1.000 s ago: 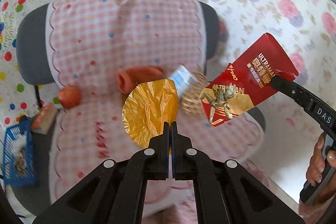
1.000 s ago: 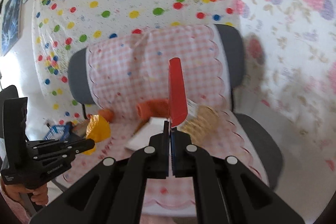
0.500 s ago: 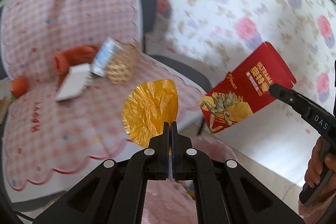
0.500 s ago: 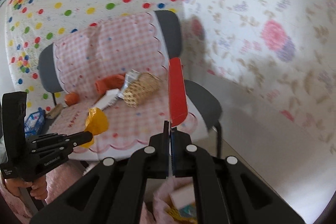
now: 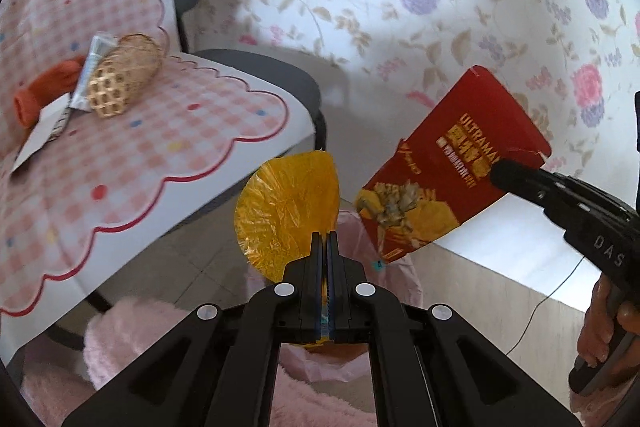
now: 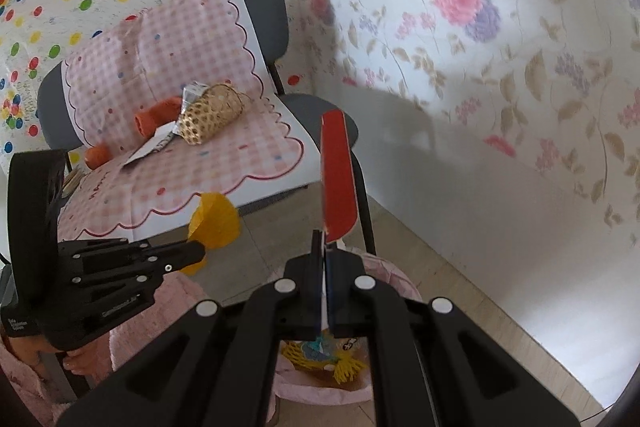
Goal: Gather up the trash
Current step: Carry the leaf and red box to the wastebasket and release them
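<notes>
My left gripper [image 5: 324,239] is shut on a round yellow foil wrapper [image 5: 286,211]; it also shows in the right wrist view [image 6: 214,223]. My right gripper [image 6: 322,247] is shut on a flat red snack packet [image 6: 338,183], seen edge-on here and face-on in the left wrist view [image 5: 452,171]. Both are held above a bin lined with a pink bag [image 6: 384,273] on the floor, with some trash inside. The right gripper shows in the left wrist view [image 5: 504,175], to the right of mine.
A grey chair [image 6: 264,15] with a pink checked cover [image 5: 132,131] stands to the left. On its seat lie a wicker basket [image 5: 124,81], an orange roll [image 5: 44,87], a silver packet and a white card [image 5: 40,135]. A floral wall [image 6: 480,67] is behind the bin.
Both grippers have swung right and down, away from the chair seat, carrying the yellow wrapper and the red packet. The pink-lined bin has come into view beneath them.
</notes>
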`<move>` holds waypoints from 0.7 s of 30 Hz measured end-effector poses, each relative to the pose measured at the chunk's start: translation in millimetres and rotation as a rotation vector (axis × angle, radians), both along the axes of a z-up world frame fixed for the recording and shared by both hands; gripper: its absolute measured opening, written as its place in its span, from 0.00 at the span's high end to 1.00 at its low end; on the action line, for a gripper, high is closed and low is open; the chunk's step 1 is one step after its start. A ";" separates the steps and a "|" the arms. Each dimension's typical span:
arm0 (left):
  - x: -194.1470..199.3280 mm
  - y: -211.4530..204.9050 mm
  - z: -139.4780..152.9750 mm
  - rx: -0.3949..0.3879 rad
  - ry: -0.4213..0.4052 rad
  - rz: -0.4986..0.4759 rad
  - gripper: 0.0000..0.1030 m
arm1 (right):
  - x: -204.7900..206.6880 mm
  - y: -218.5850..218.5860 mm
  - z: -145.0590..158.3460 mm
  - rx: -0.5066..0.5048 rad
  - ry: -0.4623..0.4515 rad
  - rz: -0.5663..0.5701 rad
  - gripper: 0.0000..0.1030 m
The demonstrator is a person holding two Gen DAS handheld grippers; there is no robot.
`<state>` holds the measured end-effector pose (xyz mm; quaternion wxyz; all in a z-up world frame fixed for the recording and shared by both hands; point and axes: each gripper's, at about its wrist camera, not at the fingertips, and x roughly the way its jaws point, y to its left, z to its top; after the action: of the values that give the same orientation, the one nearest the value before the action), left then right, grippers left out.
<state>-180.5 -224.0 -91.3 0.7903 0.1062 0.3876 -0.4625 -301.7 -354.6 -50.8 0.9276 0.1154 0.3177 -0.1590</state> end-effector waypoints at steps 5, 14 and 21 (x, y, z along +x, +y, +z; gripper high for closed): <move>2.7 -19.8 -8.1 0.018 0.016 -0.011 0.96 | 3.6 -14.9 -14.1 0.026 0.022 -0.008 0.98; 9.7 -23.9 -6.3 -0.004 0.000 0.017 0.52 | 13.5 -23.9 -29.4 0.050 0.038 -0.013 0.93; 22.4 1.4 2.6 -0.025 -0.006 0.105 0.49 | 5.1 -22.8 -9.9 -0.018 0.004 -0.045 0.71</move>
<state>-158.1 -222.7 -88.7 0.8161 0.0771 0.3842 -0.4248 -296.7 -377.3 -60.7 0.9240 0.1139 0.3156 -0.1831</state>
